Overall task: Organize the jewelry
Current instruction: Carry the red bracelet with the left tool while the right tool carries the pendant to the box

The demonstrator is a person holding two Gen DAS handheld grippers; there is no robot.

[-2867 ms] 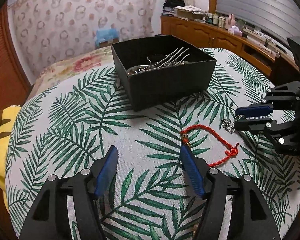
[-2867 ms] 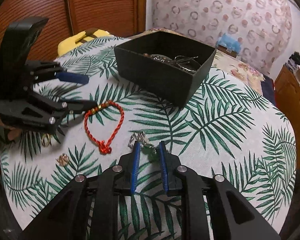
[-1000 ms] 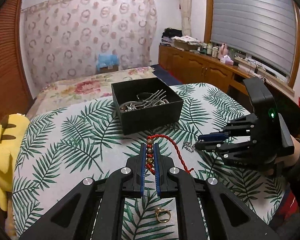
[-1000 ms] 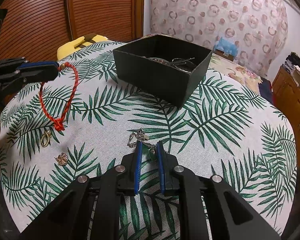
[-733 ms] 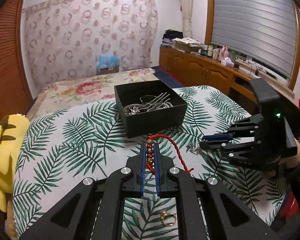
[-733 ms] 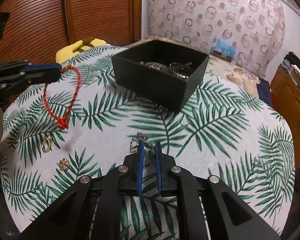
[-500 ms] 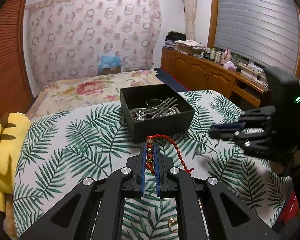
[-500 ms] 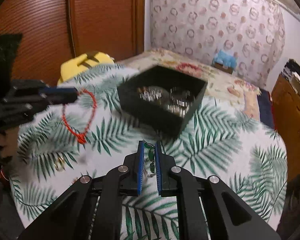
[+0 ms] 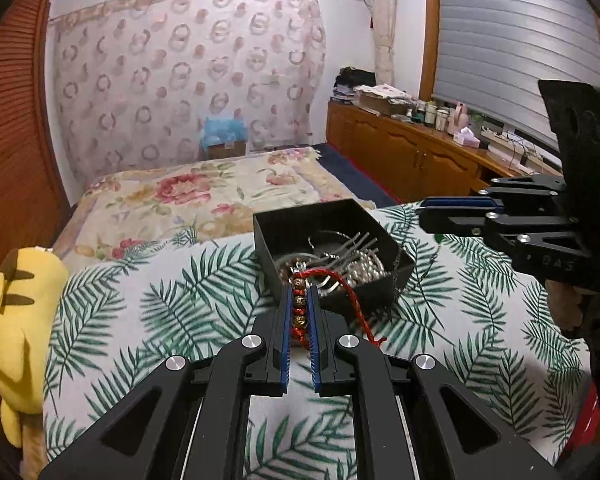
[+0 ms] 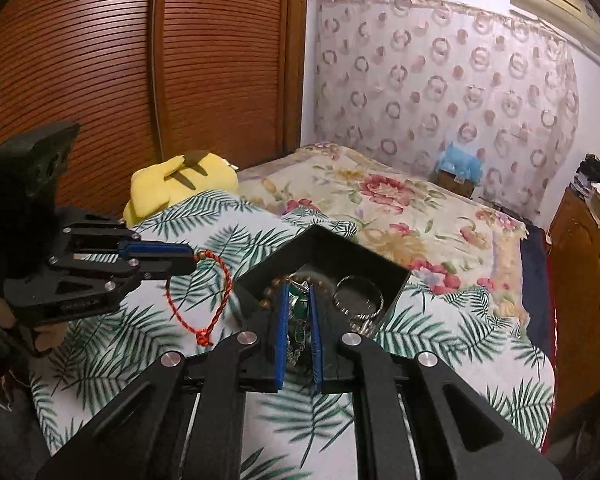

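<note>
My left gripper point(image 9: 300, 300) is shut on a red cord bracelet point(image 9: 350, 304) by its gold beads and holds it in the air just before the black box's near wall. The cord loop point(image 10: 216, 292) hangs below the left gripper point(image 10: 188, 262) in the right wrist view. My right gripper point(image 10: 298, 304) is shut on a green-stone silver chain pendant point(image 10: 298, 310) and holds it above the black box point(image 10: 352, 256). The box point(image 9: 300, 224) holds silver bangles and a hair fork point(image 9: 348, 248). The right gripper point(image 9: 424, 216) hovers above the box's right side.
The box stands on a round table with a palm-leaf cloth point(image 9: 160, 304). A yellow plush toy point(image 9: 16, 312) sits at the table's left edge. A bed with a floral cover point(image 9: 188, 196) lies beyond. Wooden cabinets point(image 9: 416, 160) run along the right wall.
Both grippers have risen and moved toward the box with their pieces. The right gripper has lifted the pendant off the cloth and now holds it over the box.
</note>
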